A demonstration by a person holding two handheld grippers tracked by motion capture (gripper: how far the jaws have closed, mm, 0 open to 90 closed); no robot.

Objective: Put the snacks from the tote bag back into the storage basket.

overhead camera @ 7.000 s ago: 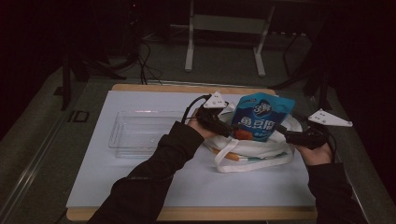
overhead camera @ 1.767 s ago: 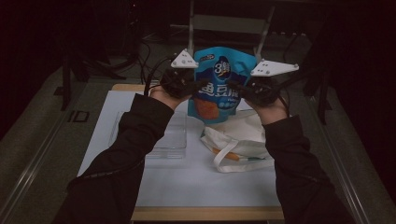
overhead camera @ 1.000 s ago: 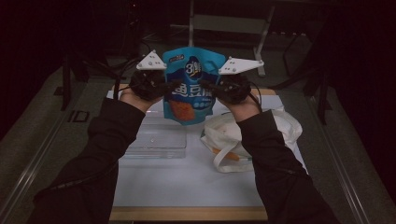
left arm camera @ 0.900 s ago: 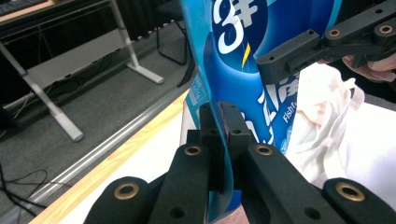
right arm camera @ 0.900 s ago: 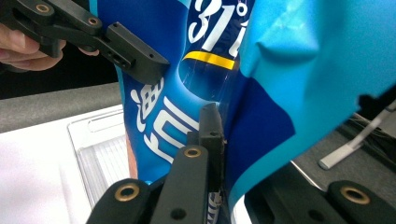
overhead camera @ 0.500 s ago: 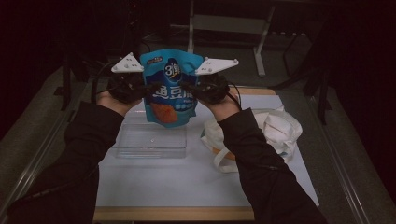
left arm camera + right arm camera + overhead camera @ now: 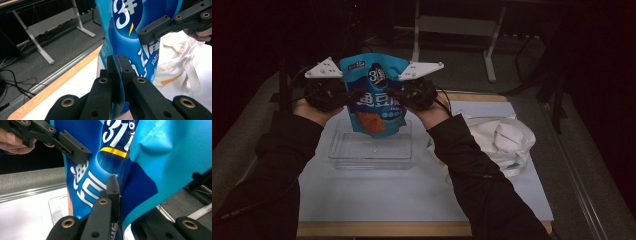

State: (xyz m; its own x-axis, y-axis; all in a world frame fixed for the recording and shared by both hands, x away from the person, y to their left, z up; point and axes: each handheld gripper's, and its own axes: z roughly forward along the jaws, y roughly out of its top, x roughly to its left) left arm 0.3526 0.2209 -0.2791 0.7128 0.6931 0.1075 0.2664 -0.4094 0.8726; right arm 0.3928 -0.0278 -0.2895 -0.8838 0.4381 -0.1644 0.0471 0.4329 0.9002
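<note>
From above we see the glossy blue snack pouch [image 7: 374,97] over the clear plastic tray [image 7: 371,150] — close up, left gripper [image 7: 119,65] and right gripper [image 7: 113,192] each pinch its edge.

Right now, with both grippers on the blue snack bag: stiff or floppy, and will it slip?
Probably floppy: the blue snack bag creases and bends beside the right gripper. Likely light, hanging from edge pinches alone. Its film looks glossy, so it may slip through the left gripper.

Black sleeves [image 7: 472,165]; black grippers with brass-ringed screw holes, grey three-cornered plates
</note>
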